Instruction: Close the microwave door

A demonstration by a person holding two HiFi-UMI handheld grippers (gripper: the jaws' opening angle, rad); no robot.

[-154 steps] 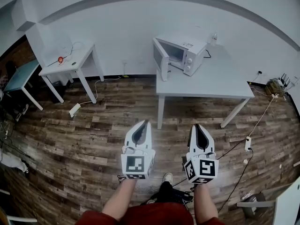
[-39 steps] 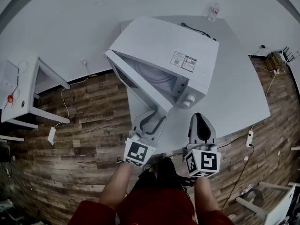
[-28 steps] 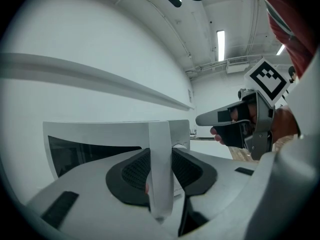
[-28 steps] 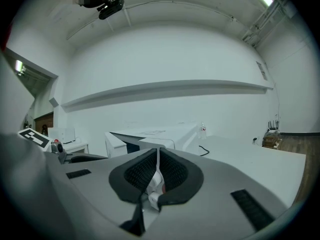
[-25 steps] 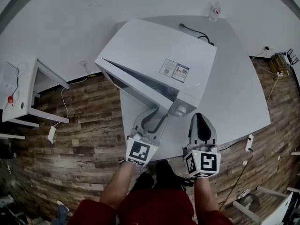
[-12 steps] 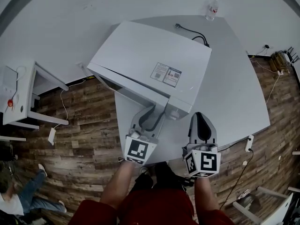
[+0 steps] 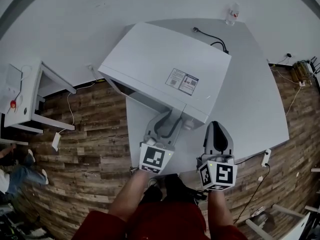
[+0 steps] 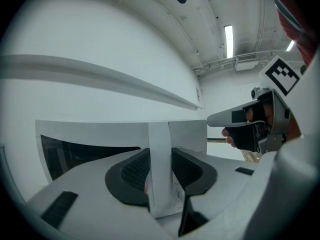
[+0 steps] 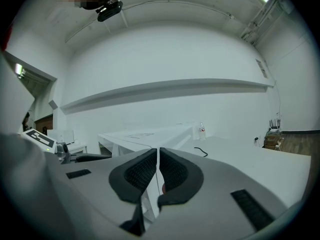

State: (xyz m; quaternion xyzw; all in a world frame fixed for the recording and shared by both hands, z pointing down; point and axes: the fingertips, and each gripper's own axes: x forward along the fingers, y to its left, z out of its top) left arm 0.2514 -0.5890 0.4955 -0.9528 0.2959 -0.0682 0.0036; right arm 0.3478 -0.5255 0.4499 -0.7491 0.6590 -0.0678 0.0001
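The white microwave [image 7: 167, 64] stands on a grey table [image 7: 252, 99]. Its door [image 7: 150, 103] lies almost flat against the front, with only a narrow dark slit at the hinge side. My left gripper [image 7: 168, 122] reaches to the door's free edge. In the left gripper view the white door edge [image 8: 160, 154] stands upright between the pads, and the left gripper [image 8: 160, 181] is shut on it. To its right, my right gripper [image 7: 216, 130] hovers over the table and is shut on nothing. In its own view the right gripper [image 9: 158, 176] holds its pads together.
A clear bottle [image 7: 231, 13] and a black power cable [image 7: 212, 39] lie at the table's far end behind the microwave. A small white table [image 7: 22, 96] stands at the left. A person's legs [image 7: 15, 169] show on the wooden floor at the far left.
The door has swung from half open to nearly closed, and the left gripper has followed its edge toward the microwave's front. The right gripper has barely shifted.
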